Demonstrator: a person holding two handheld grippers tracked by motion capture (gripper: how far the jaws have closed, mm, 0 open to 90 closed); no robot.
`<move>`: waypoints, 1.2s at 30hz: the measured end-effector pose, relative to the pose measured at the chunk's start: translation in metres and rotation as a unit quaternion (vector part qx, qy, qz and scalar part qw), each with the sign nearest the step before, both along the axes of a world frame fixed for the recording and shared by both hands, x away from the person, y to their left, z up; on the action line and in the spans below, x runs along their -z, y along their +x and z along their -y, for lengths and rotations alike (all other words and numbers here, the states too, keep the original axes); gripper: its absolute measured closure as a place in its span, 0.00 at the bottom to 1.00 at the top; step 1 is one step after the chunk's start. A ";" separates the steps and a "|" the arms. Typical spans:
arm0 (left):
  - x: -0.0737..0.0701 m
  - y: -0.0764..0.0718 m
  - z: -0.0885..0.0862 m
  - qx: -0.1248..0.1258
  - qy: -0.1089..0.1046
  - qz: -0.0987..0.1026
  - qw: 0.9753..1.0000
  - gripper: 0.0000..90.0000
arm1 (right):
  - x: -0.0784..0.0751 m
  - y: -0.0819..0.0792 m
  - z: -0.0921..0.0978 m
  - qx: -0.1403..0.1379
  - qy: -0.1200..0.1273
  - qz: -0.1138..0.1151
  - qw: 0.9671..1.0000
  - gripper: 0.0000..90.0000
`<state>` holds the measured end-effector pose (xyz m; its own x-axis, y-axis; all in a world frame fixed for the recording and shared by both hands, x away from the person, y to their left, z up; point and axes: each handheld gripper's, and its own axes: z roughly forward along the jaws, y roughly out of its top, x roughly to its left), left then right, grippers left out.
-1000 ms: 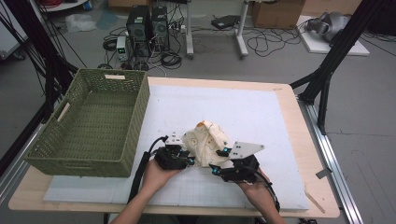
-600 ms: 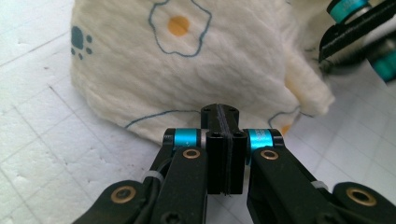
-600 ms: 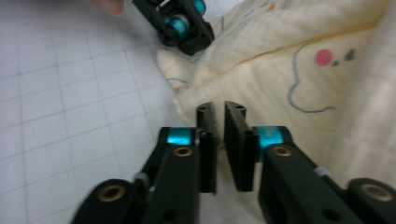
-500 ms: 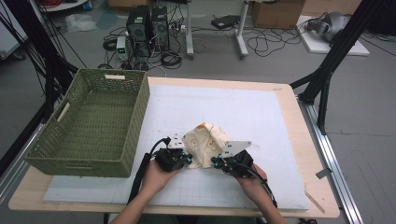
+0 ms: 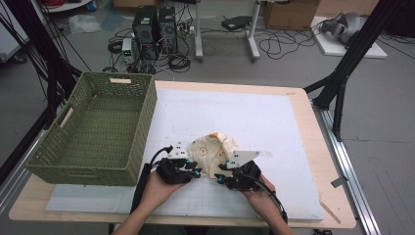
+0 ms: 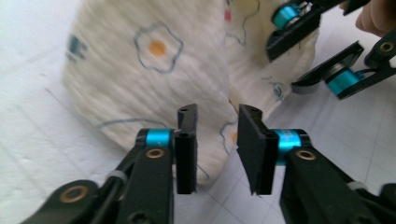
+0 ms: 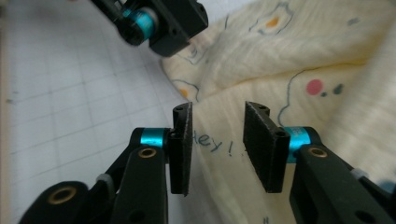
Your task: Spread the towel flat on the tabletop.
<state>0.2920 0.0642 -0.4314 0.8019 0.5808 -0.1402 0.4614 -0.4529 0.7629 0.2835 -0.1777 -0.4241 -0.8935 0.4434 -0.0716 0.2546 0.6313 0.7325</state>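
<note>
Nearest the front edge of the table (image 5: 313, 220), the person's two hands come in from below, each holding a pair of tongs. The left gripper (image 5: 192, 170) sits on the white gridded mat (image 5: 274, 122) just left of the cloth (image 5: 211, 152); the right gripper (image 5: 221, 177) sits just right of it, and the two point toward each other across the cloth's near edge.

In the left gripper view, the left gripper (image 6: 217, 144) has its jaws spread apart, with the near edge of the cloth (image 6: 154, 79) lying in the gap between them and nothing pinched. The other tongs show at the upper right of that view, over the cloth's far side.

In the right gripper view, the right gripper (image 7: 217, 144) also stands with jaws apart, the cloth (image 7: 299, 60) running between them without being clamped. The fabric is pale yellow, printed with fried-egg shapes, dots and the word "Hey!".

The cloth lies crumpled in a low heap near the middle of the mat, somewhat toward the front edge.

Farther left, a green woven basket (image 5: 58, 161) stands on the table's left side, overhanging the mat's left edge, well apart from the cloth.

Beyond the table's far edge, computer towers (image 5: 156, 27) and loose cables (image 5: 284, 46) lie on the floor.
</note>
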 end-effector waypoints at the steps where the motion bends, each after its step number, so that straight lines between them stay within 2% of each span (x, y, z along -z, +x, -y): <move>1: 0.004 0.001 0.001 -0.002 0.004 -0.003 1.000 0.74 | 0.002 0.001 -0.002 0.002 -0.004 -0.004 1.000 0.69; 3: 0.012 0.004 0.003 -0.004 0.015 -0.012 1.000 0.75 | 0.007 0.003 -0.005 0.006 -0.007 -0.009 1.000 0.69; 4: 0.014 0.004 0.002 -0.008 0.010 -0.001 1.000 0.79 | 0.009 0.003 -0.006 0.008 -0.014 -0.010 1.000 0.69; 5: 0.014 0.004 0.001 -0.011 0.008 0.000 1.000 0.84 | 0.010 0.003 -0.008 0.009 -0.021 -0.010 1.000 0.69; 7: 0.015 0.005 0.001 -0.013 0.009 0.003 1.000 0.92 | 0.013 0.004 -0.009 0.008 -0.033 -0.005 0.999 0.73; 9: 0.015 0.006 0.000 -0.009 0.010 0.000 1.000 0.96 | 0.016 0.006 -0.010 0.013 -0.032 -0.006 0.999 0.80; 12: 0.014 0.005 0.000 -0.007 0.010 0.002 1.000 0.98 | 0.015 0.007 -0.009 0.002 -0.040 0.005 0.999 0.91; 14: 0.012 0.005 -0.002 -0.006 0.004 -0.006 1.000 0.99 | 0.014 0.009 -0.006 -0.004 -0.034 -0.004 0.999 0.93; 16: 0.009 0.003 -0.006 -0.007 -0.003 -0.003 1.000 0.99 | 0.012 0.009 0.000 -0.014 -0.025 -0.009 1.000 0.93; 20: -0.003 -0.003 -0.019 -0.014 -0.029 0.005 0.999 0.99 | 0.000 0.004 0.018 -0.053 -0.004 -0.003 0.999 0.93; 22: -0.010 -0.006 -0.025 -0.018 -0.041 0.011 0.999 0.99 | -0.008 0.003 0.030 -0.058 0.003 0.005 0.998 0.93; 24: -0.015 -0.010 -0.031 -0.024 -0.050 0.016 0.998 0.99 | -0.015 0.003 0.044 -0.061 0.018 0.002 0.998 0.93; 27: -0.021 -0.016 -0.037 -0.029 -0.056 0.025 0.998 0.99 | -0.022 0.001 0.063 -0.055 0.027 0.004 0.998 0.93; 31: -0.031 -0.020 -0.044 -0.040 -0.077 0.034 0.996 0.99 | -0.032 0.000 0.086 -0.042 0.045 0.018 0.998 0.93; 33: -0.039 -0.022 -0.046 -0.040 -0.094 0.035 0.994 0.99 | -0.038 -0.001 0.096 -0.038 0.052 0.021 0.998 0.93; 36: -0.048 -0.027 -0.049 -0.034 -0.099 0.042 0.994 0.99 | -0.046 -0.002 0.108 -0.037 0.052 0.029 0.998 0.93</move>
